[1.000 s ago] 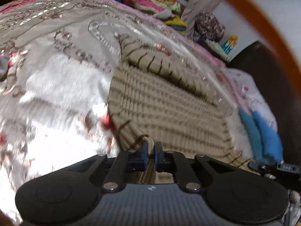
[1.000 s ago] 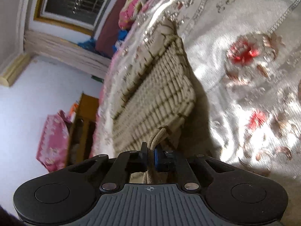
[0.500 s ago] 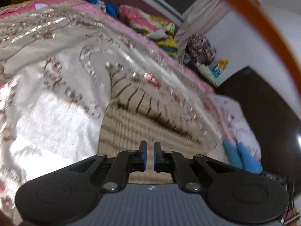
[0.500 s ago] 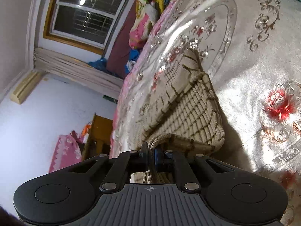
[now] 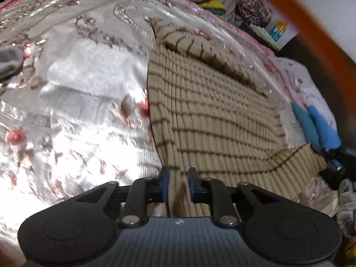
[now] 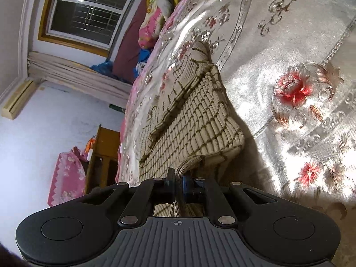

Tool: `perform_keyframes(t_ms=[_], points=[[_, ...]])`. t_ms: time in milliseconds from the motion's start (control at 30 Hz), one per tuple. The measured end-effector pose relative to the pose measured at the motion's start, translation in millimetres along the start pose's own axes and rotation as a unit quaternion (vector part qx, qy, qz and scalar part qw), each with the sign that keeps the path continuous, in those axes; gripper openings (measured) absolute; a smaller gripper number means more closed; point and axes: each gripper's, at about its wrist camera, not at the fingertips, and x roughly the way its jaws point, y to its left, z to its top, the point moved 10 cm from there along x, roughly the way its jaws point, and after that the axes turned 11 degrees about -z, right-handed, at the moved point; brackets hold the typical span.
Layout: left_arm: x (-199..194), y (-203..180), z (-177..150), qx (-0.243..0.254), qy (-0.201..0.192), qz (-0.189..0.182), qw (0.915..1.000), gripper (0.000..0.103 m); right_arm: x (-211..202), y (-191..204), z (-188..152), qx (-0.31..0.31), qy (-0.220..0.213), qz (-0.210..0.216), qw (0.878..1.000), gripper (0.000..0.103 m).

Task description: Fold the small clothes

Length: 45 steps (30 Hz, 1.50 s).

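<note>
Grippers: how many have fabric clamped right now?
1. The right gripper is pinched shut on a bunched edge of the striped knit garment. The left gripper has its fingers parted, with fabric lying between them, unclamped.

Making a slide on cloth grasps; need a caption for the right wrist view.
Right gripper shut on the edge of a beige striped knit garment lying on a floral bedspread.

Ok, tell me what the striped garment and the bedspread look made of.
Garment: looks like a ribbed knit, wool or acrylic, matte beige with thin brown stripes; thick raised ribs show. Bedspread: seems a satin-like synthetic, glossy silver-white, with strong glare and what look like embroidered red flowers and scrolls.
</note>
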Motion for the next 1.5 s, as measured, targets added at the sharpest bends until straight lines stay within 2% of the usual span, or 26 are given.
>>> perform_keyframes(t_ms=[200,267,433,567,633,667,700,767,900,1033,1167,1267,1500], points=[[7.9,-6.0,-7.1,0.027,0.007,0.015,0.9995,0.038,-3.0,-6.1,-8.2,0.004,0.006,0.002,1.0,0.007],[7.5,-6.5,-8.0,0.032,0.008,0.018,0.9993,0.038,-2.8,-7.3,-11.0,0.005,0.011,0.002,1.0,0.007],[6.6,-5.4,-11.3,0.019,0.004,0.02,0.9996,0.04,-3.9,-10.6,-13.7,0.01,0.014,0.009,1.0,0.007],[13.4,-9.9,-14.6,0.02,0.009,0.021,0.9995,0.059,-2.3,-12.5,-15.1,0.012,0.02,0.012,1.0,0.007],[15.7,-14.1,-13.9,0.026,0.016,0.024,0.9993,0.06,-1.1,-12.2,-17.3,0.012,0.025,0.014,1.0,0.007],[16.1,-15.8,-13.4,0.026,0.018,0.024,0.9992,0.058,-0.5,-11.9,-18.6,0.01,0.028,0.015,0.999,0.007],[16.6,-17.4,-13.0,0.022,0.02,0.016,0.9994,0.04,0.2,-11.1,-19.6,0.008,0.031,0.018,0.999,0.008],[22.2,-15.3,-16.1,-0.028,0.034,-0.019,0.9989,0.015,0.5,-9.3,-21.6,0.007,0.037,0.027,0.999,0.008],[23.0,-14.4,-11.9,-0.05,0.017,-0.039,0.9978,0.012,-1.5,-9.8,-20.8,0.009,0.035,0.028,0.999,0.008],[15.4,-24.4,7.3,-0.074,-0.014,-0.087,0.9934,0.011,-4.8,-9.3,-11.4,0.026,0.027,0.036,0.999,0.008],[5.8,-37.1,47.5,-0.093,-0.059,-0.144,0.9834,0.011,-6.8,1.9,5.9,0.046,0.01,0.062,0.997,0.008],[5.9,-43.3,79.6,-0.098,-0.084,-0.171,0.9768,0.011,-3.7,16.4,24.1,0.053,-0.002,0.083,0.995,0.008],[19.0,-45.4,156.3,-0.085,-0.13,-0.189,0.9695,0.011,14.2,44.8,83.6,0.056,-0.034,0.102,0.993,0.007]])
